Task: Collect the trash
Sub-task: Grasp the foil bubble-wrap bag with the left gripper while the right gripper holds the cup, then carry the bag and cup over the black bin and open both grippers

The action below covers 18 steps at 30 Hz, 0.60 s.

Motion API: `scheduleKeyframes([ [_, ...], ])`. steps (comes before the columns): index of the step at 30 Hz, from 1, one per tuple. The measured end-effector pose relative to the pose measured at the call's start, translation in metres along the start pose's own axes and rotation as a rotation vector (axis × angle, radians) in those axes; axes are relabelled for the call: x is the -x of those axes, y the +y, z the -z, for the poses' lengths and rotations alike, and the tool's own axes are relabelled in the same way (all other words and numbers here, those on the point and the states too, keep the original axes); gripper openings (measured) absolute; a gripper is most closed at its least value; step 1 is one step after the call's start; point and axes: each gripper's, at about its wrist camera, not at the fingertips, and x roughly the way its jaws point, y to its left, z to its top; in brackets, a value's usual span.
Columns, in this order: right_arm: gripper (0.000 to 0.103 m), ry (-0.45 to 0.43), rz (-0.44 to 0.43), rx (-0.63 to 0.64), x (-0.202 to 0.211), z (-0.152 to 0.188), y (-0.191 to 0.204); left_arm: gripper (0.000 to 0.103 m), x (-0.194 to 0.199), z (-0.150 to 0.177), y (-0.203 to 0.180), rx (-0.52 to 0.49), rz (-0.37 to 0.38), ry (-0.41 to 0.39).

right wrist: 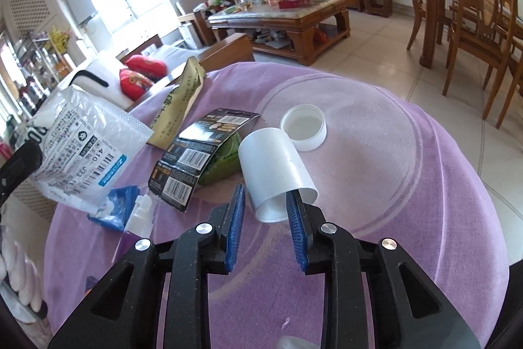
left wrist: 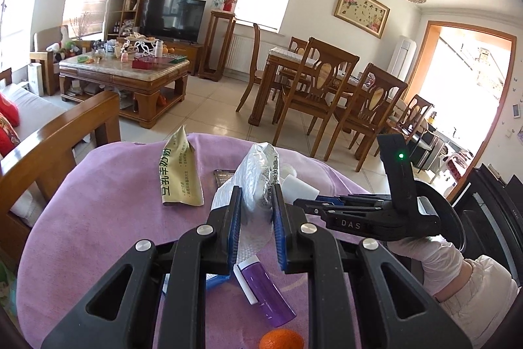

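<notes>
In the left wrist view my left gripper is shut on a crinkled white plastic bag, held up above the table under a purple cloth. The same bag hangs at the left of the right wrist view. There my right gripper stands open at the mouth of a white cup lying on its side. One fingertip sits in the cup's opening and the other just outside its wall. A white lid, a black card pack and a gold pouch lie beyond.
A purple bottle, an orange and a blue packet lie near the table's front. A gloved hand holds the right gripper. A wooden sofa arm stands left and dining chairs right.
</notes>
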Motion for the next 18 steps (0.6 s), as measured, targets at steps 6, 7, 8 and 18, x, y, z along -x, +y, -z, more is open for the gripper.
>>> scheduleKeyframes([
  [6, 0.006, -0.032, -0.027, 0.008, 0.013, 0.002, 0.010, 0.018, 0.000, 0.003, 0.000, 0.003, 0.005, 0.001],
  [7, 0.006, -0.044, -0.036, 0.008, 0.020, 0.003, 0.011, 0.018, 0.001, 0.004, -0.002, 0.000, 0.008, 0.000],
  [8, 0.006, -0.055, -0.048, 0.006, 0.029, 0.004, 0.012, 0.018, -0.001, 0.001, -0.003, -0.005, 0.011, 0.001],
  [18, 0.006, -0.264, -0.055, -0.066, 0.175, 0.046, -0.033, 0.018, -0.011, 0.000, -0.083, -0.088, 0.117, -0.003],
])
